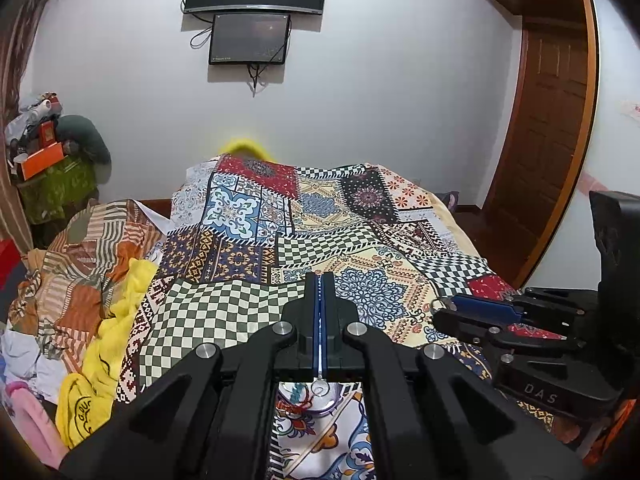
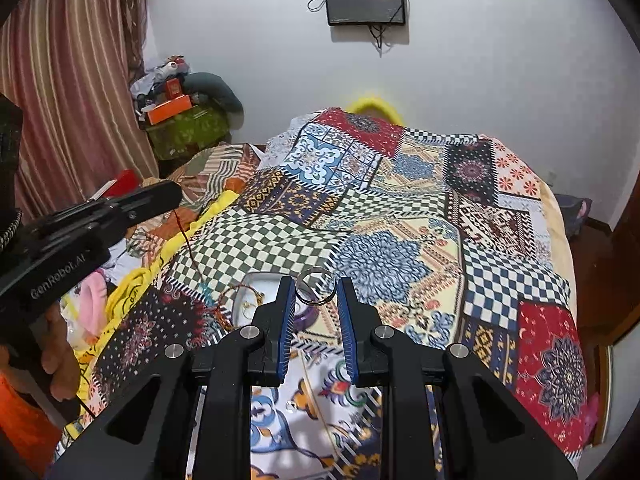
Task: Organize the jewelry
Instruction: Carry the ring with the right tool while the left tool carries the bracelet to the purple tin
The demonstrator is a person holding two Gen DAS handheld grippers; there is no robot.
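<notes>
Left wrist view: left gripper [image 1: 320,280] has its fingers pressed together on something thin, a silvery piece with a small loop [image 1: 320,388] hanging below the pads, probably a chain or pendant on the red thread; which one I cannot tell. It hovers over the patchwork bedspread [image 1: 224,312]. The right gripper [image 1: 444,312] shows at the right edge, holding a small ring at its tips.

Right wrist view: right gripper [image 2: 316,292] fingers are partly apart with a silver ring [image 2: 315,286] pinched between the tips, standing on edge above the bed. Just behind and to the left lies a white dish [image 2: 256,292] with small gold pieces in it and a beaded red thread [image 2: 188,248] trailing up to the left gripper [image 2: 160,196], whose tips seem closed on it.

Likely step: drop the ring into the dish. To do it well, move left over the dish, go low before opening the fingers so the ring doesn't roll off into the bedspread folds, and keep the left gripper's thread lifted clear so it doesn't snag.
</notes>
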